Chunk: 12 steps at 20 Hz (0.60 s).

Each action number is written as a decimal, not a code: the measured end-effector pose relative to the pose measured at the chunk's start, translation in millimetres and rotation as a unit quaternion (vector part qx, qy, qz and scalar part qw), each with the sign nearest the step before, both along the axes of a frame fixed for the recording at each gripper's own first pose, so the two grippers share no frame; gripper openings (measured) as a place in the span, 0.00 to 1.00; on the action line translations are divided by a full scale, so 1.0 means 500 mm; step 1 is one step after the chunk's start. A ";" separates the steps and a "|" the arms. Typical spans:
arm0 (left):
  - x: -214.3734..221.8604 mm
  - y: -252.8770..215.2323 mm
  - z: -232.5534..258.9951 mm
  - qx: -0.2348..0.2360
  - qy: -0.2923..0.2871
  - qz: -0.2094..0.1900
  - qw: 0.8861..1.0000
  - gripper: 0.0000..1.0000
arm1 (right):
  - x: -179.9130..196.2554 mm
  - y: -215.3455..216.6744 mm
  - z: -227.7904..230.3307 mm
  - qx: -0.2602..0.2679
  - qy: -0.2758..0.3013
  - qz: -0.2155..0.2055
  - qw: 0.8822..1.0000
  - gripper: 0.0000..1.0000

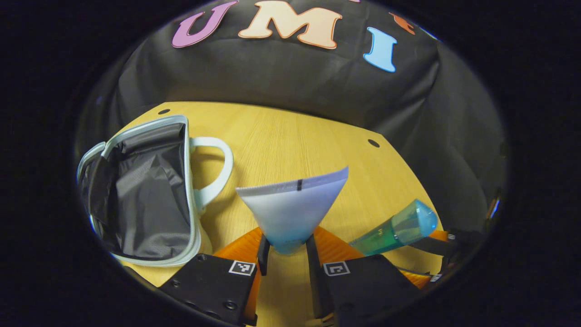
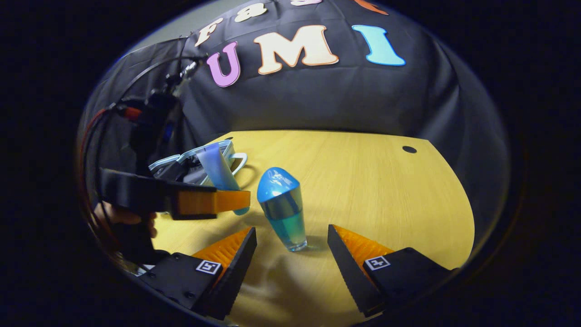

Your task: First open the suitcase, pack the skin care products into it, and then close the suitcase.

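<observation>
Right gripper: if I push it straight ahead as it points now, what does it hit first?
Most likely the blue-capped bottle, standing upright on the table just ahead of the open right gripper, roughly centred between its fingers. Depth is hard to judge, so contact may come sooner than it looks.

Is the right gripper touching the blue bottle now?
Apart. The right gripper view shows the right gripper with jaws open on either side of the blue bottle, and bare table on both sides.
</observation>
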State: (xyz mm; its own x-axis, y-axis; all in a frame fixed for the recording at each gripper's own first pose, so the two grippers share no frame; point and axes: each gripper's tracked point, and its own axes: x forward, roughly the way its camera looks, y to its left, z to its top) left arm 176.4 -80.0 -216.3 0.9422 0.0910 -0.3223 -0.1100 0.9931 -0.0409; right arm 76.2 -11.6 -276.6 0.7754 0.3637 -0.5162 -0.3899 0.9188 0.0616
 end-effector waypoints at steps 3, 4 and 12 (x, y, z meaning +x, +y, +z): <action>-0.037 0.007 0.043 -0.015 0.002 -0.007 1.000 0.40 | 0.032 0.015 -0.017 0.008 -0.011 -0.003 1.000 0.95; -0.052 0.019 0.057 -0.016 0.002 -0.003 1.000 0.40 | 0.042 0.015 -0.026 0.004 -0.012 -0.005 1.000 0.98; -0.162 0.178 0.128 -0.027 0.029 0.056 0.998 0.42 | 0.053 0.011 -0.048 0.005 0.006 -0.032 0.999 0.41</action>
